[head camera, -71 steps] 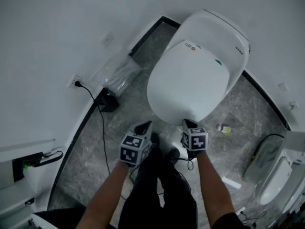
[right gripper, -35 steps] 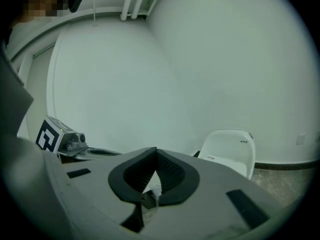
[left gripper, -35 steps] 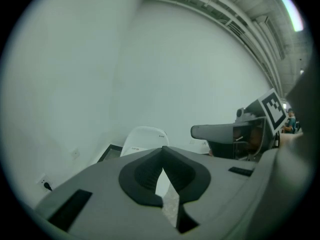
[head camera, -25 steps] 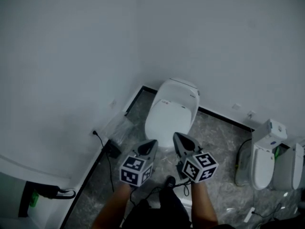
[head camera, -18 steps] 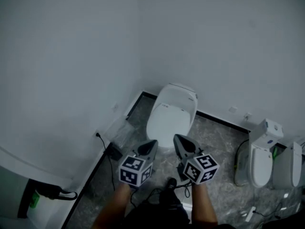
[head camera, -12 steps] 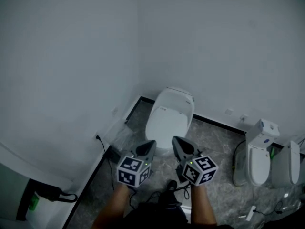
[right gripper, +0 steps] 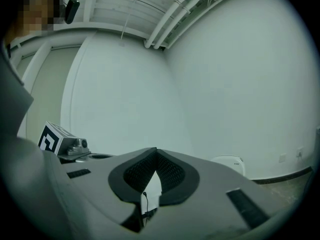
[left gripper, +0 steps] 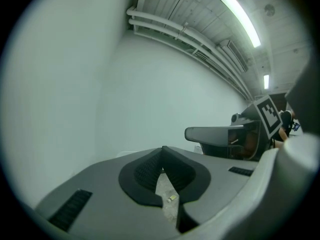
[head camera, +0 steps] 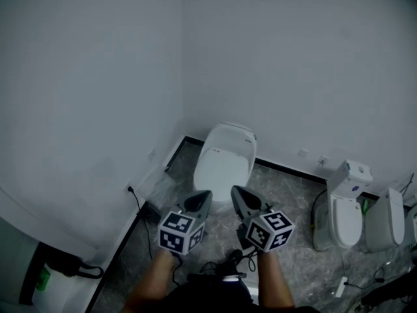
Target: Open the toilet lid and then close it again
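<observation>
- Toilet lid (head camera: 223, 165) is lying flat down over its bowl, in the corner where the grey floor (head camera: 290, 191) is meeting the white walls, well apart from us.
- Lying shut like this, it is fitting both a lid waiting to be raised and one already lowered again, and we are not judging which.
- Its long axis is running from the hinge end by the back wall to the rounded front lip, and that lip is pointing toward us, slightly leftward in the head view.
- We are judging that it is best handled at that front lip, farthest from the hinge, with a slow guided swing and no drop.
- We are holding the left gripper (head camera: 204, 194) and the right gripper (head camera: 236, 191) side by side above the floor, short of the lid and touching nothing.
- Both pairs of fingers (left gripper: 145, 171) are pressing together, with nothing between them.
- Two other toilets (head camera: 343, 207) are standing along the wall to the right.
</observation>
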Available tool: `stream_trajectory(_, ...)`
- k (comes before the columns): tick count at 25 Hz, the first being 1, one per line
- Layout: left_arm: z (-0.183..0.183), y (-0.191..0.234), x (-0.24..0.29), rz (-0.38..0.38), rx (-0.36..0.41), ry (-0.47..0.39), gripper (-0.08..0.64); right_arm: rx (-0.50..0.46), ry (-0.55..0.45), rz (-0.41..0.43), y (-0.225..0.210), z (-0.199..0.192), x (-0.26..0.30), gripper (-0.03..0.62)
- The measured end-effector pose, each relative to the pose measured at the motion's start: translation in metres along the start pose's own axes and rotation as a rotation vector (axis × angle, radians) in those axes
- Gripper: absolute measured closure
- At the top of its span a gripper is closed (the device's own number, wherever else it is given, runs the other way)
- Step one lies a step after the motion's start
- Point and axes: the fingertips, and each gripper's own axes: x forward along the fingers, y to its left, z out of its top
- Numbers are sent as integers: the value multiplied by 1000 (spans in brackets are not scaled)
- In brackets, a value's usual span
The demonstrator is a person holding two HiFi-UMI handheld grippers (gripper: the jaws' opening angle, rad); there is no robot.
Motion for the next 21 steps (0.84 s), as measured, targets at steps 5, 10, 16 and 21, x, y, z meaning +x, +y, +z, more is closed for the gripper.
stream_trajectory(5,5,-9,-5,-8,11,-5,551,-12,-7,6,6,6,-7,584)
stream_trajectory(10,8,-11,-9,-6,20,-10,551,-15,-18,11,8,10,-12,584)
stream_trajectory(16,10,-17,-11,-13,17,-21,551,-25,-18,15,11,13,-16,584)
stream_trajectory(21,14,-18,-14,-16,18,-37,551,-38,-27,22,14,18,-17,584)
